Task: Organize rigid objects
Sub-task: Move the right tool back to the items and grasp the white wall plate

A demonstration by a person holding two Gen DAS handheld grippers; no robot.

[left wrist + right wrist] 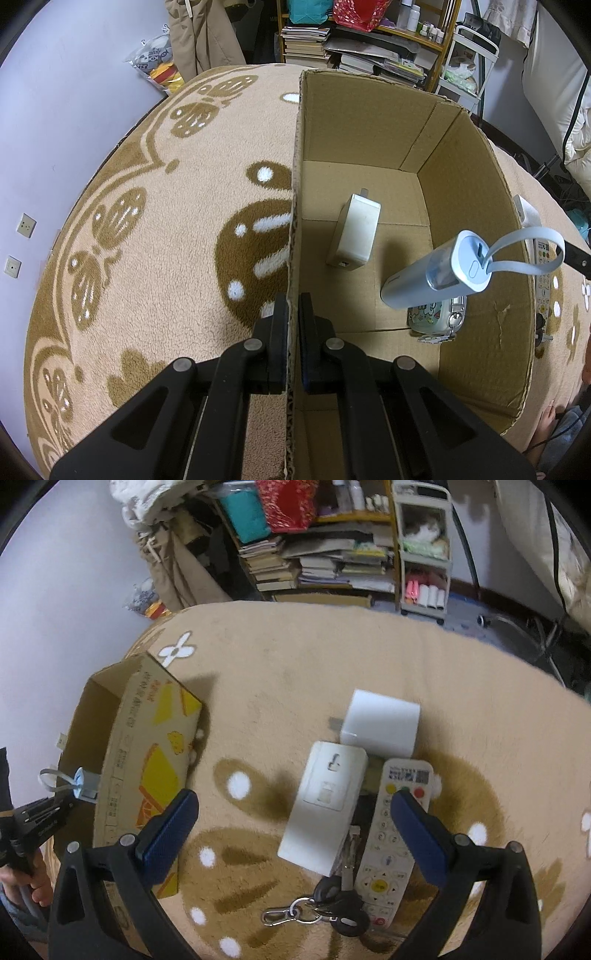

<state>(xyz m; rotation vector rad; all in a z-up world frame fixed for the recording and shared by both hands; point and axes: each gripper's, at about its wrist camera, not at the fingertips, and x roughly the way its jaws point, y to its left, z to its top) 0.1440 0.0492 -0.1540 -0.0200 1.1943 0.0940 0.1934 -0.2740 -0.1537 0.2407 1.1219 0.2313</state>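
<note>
My left gripper (pixel 293 306) is shut on the left wall of an open cardboard box (pixel 295 206). Inside lie a white charger (pixel 354 232), a blue-grey handheld device with a strap loop (pixel 436 277) leaning on the right wall, and a small sticker-covered item (pixel 437 317) under it. My right gripper (pixel 291 808) is open above the carpet, over a white adapter box (pixel 325 805), a white remote (pixel 395 834), a white cube charger (pixel 380 723) and a bunch of keys (pixel 332 908). The box (pixel 147 760) stands to their left.
A beige patterned carpet (pixel 295 672) covers the floor. Bookshelves with stacked books (pixel 314 561) and a white trolley (pixel 424 554) stand at the back. The wall (pixel 55 147) is on the left. A hand (pixel 33 882) shows at the left edge.
</note>
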